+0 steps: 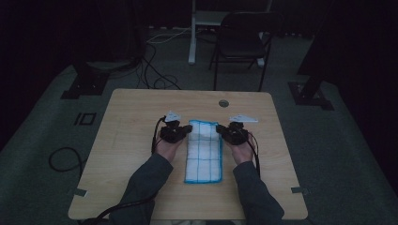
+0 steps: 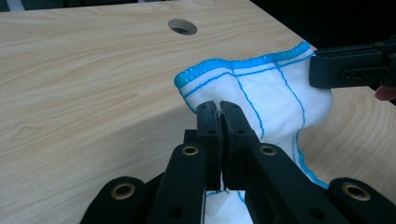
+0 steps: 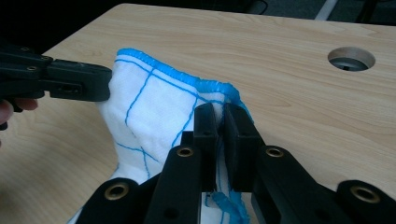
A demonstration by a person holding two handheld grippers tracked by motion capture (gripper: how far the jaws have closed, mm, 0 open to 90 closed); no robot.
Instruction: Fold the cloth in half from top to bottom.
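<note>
On the wooden table (image 1: 141,154), both grippers pinch the far edge of a cloth.

From left: the left gripper (image 1: 187,130) has its jaws clamped on the far left corner of the white, blue-edged cloth (image 1: 203,154); the cloth's near part lies flat at mid-table; the right gripper (image 1: 220,129) is clamped on the far right corner, that edge lifted.
</note>
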